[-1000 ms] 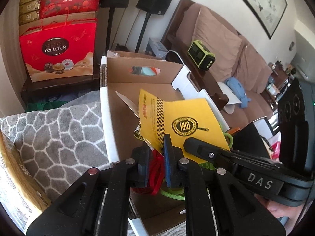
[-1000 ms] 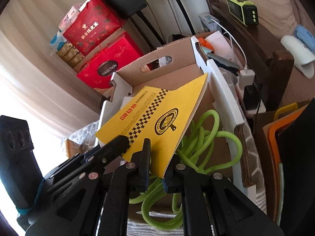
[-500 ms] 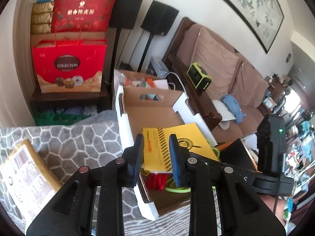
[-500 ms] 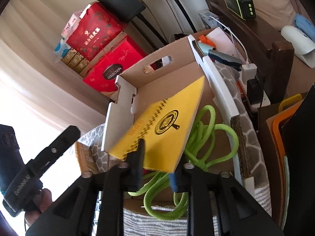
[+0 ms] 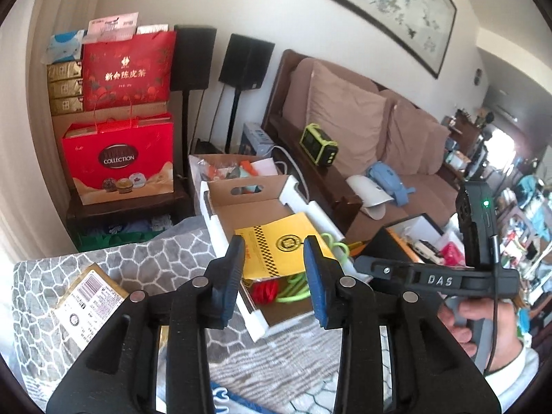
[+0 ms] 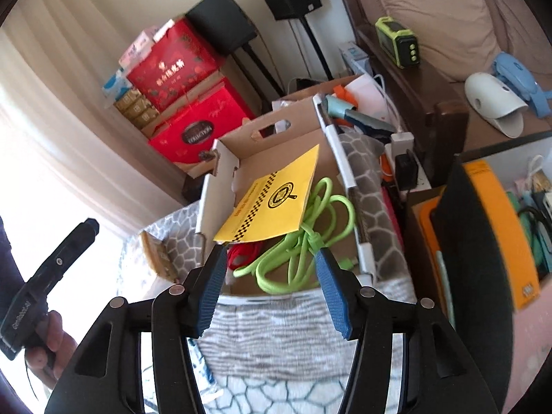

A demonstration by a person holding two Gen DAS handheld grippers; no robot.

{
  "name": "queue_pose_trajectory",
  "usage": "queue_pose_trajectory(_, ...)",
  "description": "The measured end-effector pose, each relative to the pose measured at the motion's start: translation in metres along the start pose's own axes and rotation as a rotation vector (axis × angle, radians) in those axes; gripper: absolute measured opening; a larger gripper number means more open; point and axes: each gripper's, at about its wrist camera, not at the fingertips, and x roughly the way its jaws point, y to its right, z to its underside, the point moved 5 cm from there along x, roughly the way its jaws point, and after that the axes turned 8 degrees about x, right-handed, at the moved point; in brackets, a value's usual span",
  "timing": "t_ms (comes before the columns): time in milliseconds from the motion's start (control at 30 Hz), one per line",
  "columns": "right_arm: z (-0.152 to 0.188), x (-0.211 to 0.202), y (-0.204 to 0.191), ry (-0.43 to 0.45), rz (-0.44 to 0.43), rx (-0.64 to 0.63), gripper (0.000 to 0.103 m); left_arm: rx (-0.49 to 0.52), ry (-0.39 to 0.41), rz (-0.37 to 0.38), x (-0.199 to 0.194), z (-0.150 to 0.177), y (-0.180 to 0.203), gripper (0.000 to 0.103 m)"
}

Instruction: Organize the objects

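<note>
An open cardboard box stands on a grey patterned cloth. In it lies a yellow booklet, resting on a green rope and a red cord. My left gripper is open and empty, held above and back from the box. My right gripper is open and empty, at the box's near edge. Each gripper shows in the other's view, the right one and the left one.
A gold packet with a barcode label lies on the cloth left of the box. Red gift bags stand behind. A second box of odds and ends sits behind the first. An orange and black bin stands right. A sofa lies beyond.
Both grippers opened and let go of the yellow booklet, which now lies in the box. Both pulled up and back from the box.
</note>
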Motion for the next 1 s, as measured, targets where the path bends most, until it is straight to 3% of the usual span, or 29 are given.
queue_pose_trajectory(200,0.003,-0.048,-0.005,0.069,-0.022,-0.032,0.056,0.061,0.033,-0.04,-0.032,-0.005,0.009,0.034)
queue_pose_trajectory(433,0.025,-0.083,-0.002,0.13,-0.008,-0.071,0.059,0.033,0.057,-0.046,-0.057,0.005,0.006,0.042)
queue_pose_trajectory(533,0.038,-0.085,0.004,0.106,-0.028,-0.051,0.06,0.042,0.063,-0.083,-0.061,0.013,0.003,0.058)
queue_pose_trajectory(600,0.045,-0.087,0.007,0.09,-0.057,-0.025,0.062,0.041,0.057,-0.093,-0.063,0.019,0.001,0.061)
queue_pose_trajectory(767,0.057,-0.102,0.007,0.124,-0.081,-0.021,0.078,-0.025,-0.007,0.001,-0.06,0.037,-0.002,0.075)
queue_pose_trajectory(867,0.064,-0.107,0.007,0.142,-0.062,-0.035,0.082,-0.025,-0.029,-0.023,-0.059,0.046,-0.003,0.075)
queue_pose_trajectory(1000,0.071,-0.107,0.008,0.138,-0.058,-0.042,0.083,-0.019,-0.043,-0.048,-0.059,0.058,-0.003,0.088)
